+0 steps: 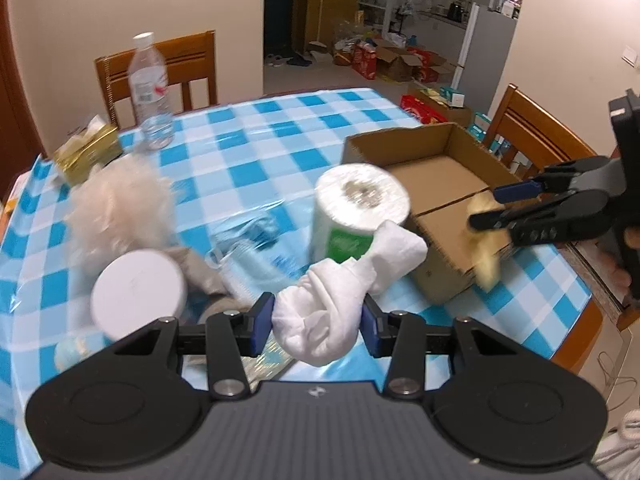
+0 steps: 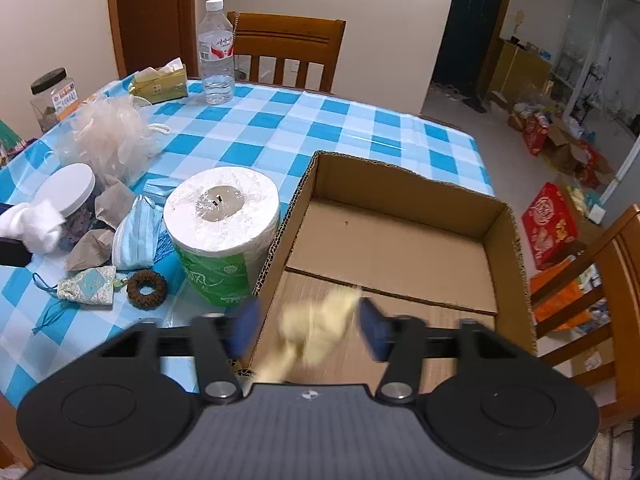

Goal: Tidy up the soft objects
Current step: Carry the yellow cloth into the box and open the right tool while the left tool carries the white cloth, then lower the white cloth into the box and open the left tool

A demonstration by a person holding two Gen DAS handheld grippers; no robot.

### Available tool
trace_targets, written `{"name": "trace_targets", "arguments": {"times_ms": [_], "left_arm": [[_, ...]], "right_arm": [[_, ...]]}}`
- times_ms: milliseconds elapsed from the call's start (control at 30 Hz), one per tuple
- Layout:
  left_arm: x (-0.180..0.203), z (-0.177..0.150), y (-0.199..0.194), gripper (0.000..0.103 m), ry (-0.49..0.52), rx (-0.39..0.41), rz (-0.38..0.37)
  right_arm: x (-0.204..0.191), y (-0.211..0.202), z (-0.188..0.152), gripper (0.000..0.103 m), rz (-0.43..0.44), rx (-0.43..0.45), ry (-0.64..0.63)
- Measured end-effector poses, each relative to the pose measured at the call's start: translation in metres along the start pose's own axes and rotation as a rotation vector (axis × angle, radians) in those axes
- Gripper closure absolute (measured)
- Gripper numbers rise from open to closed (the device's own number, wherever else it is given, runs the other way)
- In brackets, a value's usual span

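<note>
Soft white cloth point(image 1: 320, 312), bunched into a wad, sits pinched between the blue pads of the left gripper point(image 1: 314, 322), raised above the checked tablecloth point(image 1: 256, 136) just on the near side of the cardboard box point(image 1: 436, 160). In that left wrist view a paper roll point(image 1: 352, 208) stands just beside the box's left wall, and the right gripper point(image 1: 496, 208) reaches over the box from the right with a blurred yellow cloth point(image 1: 486, 240) at its tips.

From the right wrist, the right gripper point(image 2: 308, 330) hangs over the cardboard box point(image 2: 400, 240) with its jaws spread; the yellow cloth point(image 2: 316, 328) lies blurred between the pads, touching neither, above the box floor. Left of the box stand the paper roll point(image 2: 222, 228), a blue face mask point(image 2: 134, 236) and a mesh bath puff point(image 2: 112, 136).
</note>
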State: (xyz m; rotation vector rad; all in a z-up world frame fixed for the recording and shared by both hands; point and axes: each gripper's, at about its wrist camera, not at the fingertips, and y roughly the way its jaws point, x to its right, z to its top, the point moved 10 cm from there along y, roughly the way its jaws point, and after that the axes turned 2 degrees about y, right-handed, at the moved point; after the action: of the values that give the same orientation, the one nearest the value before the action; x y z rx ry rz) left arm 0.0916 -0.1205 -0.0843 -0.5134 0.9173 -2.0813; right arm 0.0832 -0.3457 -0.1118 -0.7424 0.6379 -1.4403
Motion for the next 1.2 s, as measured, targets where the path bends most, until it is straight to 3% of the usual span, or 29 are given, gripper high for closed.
{"name": "trace_targets", "arguments": {"times_ms": [33,133,567,767,933,1000,1067,1200], "left_arm": [[0.006,0.005,0.003,0.059,0.006,0.001,-0.003],[0.021,0.017,0.011,0.059,0.02,0.004,-0.003],[0.082,0.096,0.051,0.059,0.131,0.062,-0.051],[0.122,0.135,0.092,0.059,0.169,0.081,-0.104],[0.148,0.143,0.13,0.058,0.198,0.056,-0.124],[0.153,0.143,0.141,0.052,0.199,0.04,-0.123],[0.153,0.142,0.15,0.011,0.194,0.03,-0.118],[0.149,0.141,0.153,0.006,0.193,0.055,-0.074]], "right_arm": [[0.001,0.0,0.0,0.014,0.019,0.012,0.0],[0.001,-0.002,0.0,0.0,0.068,0.043,-0.006],[0.015,-0.006,-0.018,0.0,0.081,0.039,-0.046],[0.02,-0.011,-0.023,0.0,0.059,0.049,-0.055],[0.029,-0.015,-0.026,0.0,0.037,0.058,-0.036],[0.032,-0.016,-0.027,0.0,0.031,0.06,-0.029],[0.035,-0.016,-0.028,0.0,0.03,0.061,-0.019],[0.038,-0.015,-0.029,0.0,0.03,0.06,-0.004]]}}
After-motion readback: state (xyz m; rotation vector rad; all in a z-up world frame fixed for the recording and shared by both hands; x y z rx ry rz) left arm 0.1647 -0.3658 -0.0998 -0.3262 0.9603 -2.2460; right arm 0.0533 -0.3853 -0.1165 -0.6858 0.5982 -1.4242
